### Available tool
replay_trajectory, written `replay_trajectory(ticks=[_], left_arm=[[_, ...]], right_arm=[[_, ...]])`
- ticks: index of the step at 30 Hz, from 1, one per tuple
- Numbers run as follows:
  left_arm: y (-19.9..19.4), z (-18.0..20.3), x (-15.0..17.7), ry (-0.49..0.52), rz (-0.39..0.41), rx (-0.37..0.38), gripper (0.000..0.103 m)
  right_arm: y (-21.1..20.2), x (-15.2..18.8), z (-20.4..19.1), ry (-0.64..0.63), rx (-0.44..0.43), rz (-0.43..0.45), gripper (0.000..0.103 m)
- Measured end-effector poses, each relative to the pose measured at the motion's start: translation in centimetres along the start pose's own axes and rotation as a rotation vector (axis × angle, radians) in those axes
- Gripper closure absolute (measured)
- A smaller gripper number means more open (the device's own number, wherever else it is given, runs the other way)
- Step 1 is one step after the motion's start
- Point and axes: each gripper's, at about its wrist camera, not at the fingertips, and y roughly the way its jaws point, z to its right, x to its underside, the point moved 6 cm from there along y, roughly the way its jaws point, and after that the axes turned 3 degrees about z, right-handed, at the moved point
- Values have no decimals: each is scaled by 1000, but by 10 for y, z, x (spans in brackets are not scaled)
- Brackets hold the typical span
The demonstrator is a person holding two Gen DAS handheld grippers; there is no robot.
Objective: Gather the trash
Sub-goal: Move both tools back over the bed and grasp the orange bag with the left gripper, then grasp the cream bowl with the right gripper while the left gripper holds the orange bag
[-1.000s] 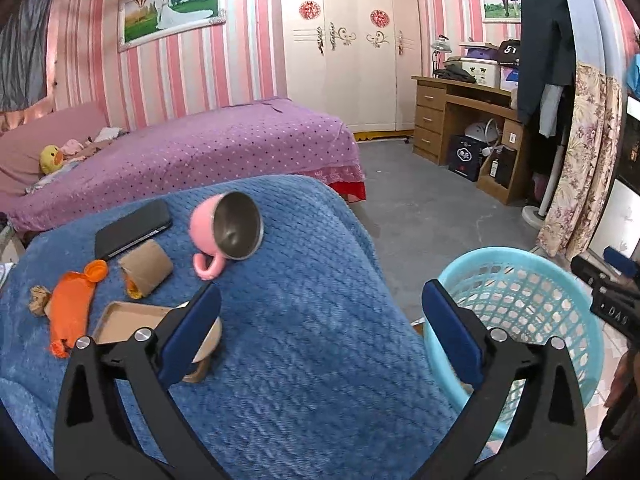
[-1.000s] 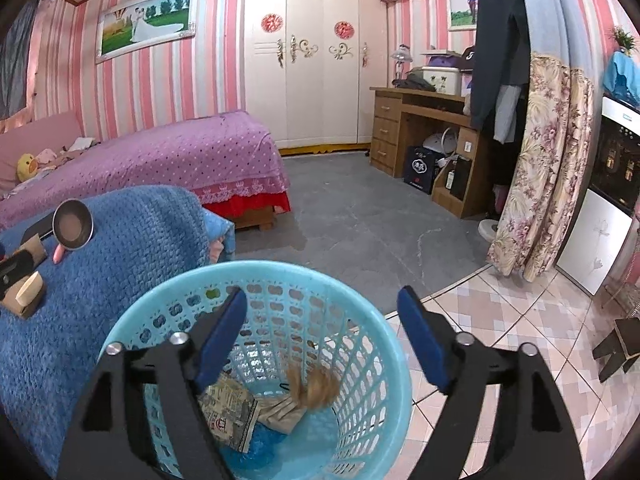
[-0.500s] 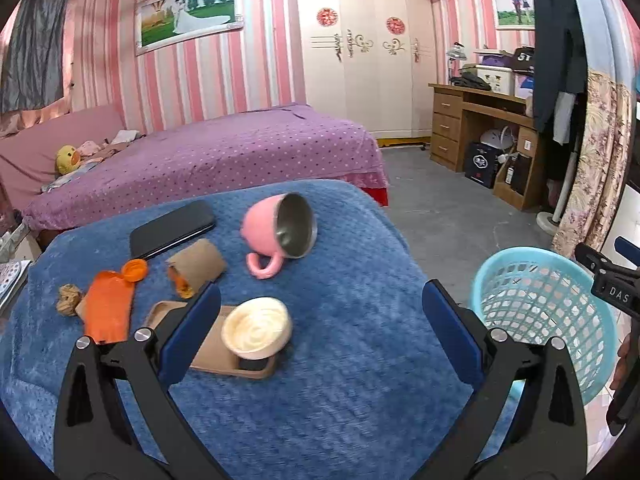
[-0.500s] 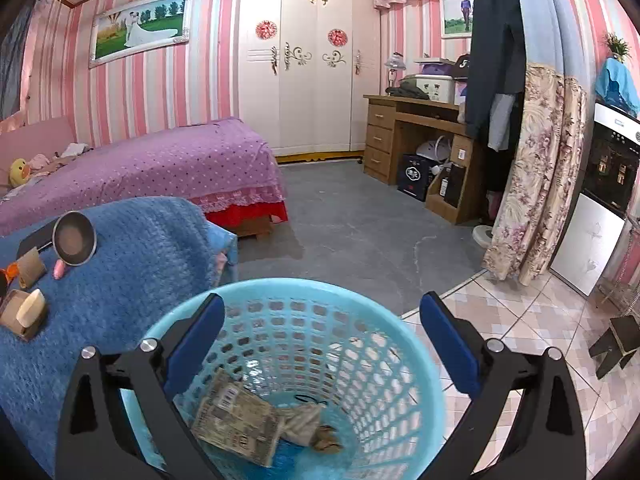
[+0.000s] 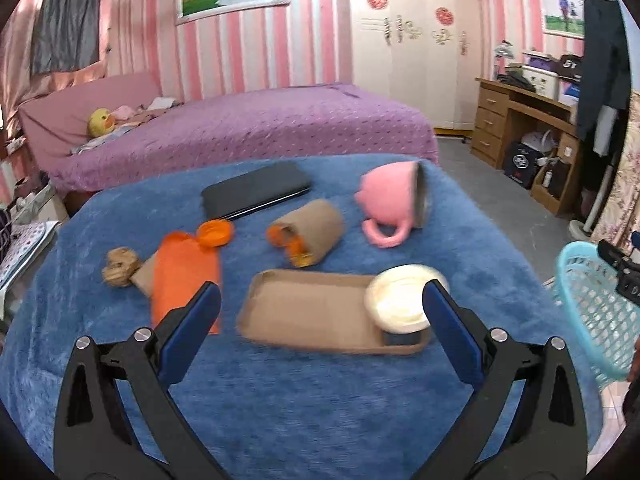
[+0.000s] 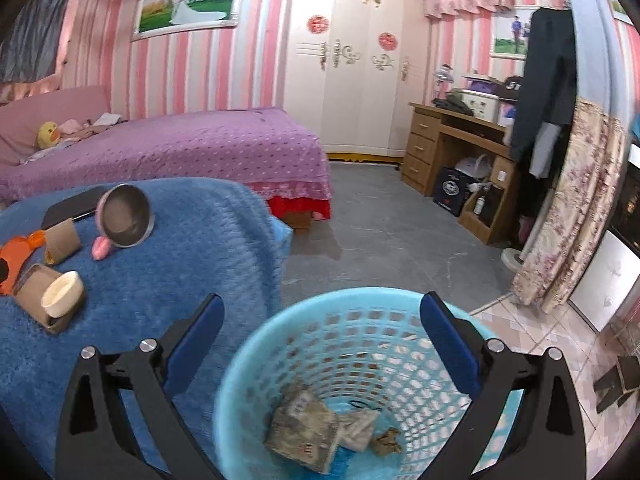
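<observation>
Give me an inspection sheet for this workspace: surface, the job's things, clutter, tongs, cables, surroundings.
Surface: blue fleece blanket.
Job's things: light blue plastic basket on the floor beside the blanket, holding a printed paper packet and crumpled scraps; on the blanket, a flat brown cardboard tray, brown cardboard tube, orange wrapper, orange cap, crumpled brown paper ball.
Clutter: pink mug on its side, black phone, cream round lid at the tray's end.
Tongs: left tongs open, empty, over the tray; right tongs open, empty, over the basket.
Cables: nothing seen.
Surroundings: purple bed, wooden desk.
</observation>
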Motion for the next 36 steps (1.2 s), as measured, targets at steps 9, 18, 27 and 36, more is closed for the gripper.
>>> replay_trajectory(ticks=[9,18,27,36], left_arm=[[13,-83,15,3,-41,-131,6],[53,-128,31,-106,-176,-125,8],[80,-109,32,-113,-236,-14,65],[51,-111,28,-102,-168,0,87]], right_arm=[[7,-1,-56,3,-96,-17,7],[10,5,-107,-26,-140,-32,7],[15,9,-124,54,-192,-77,7],[11,12,-150,2,-238,-79,7]])
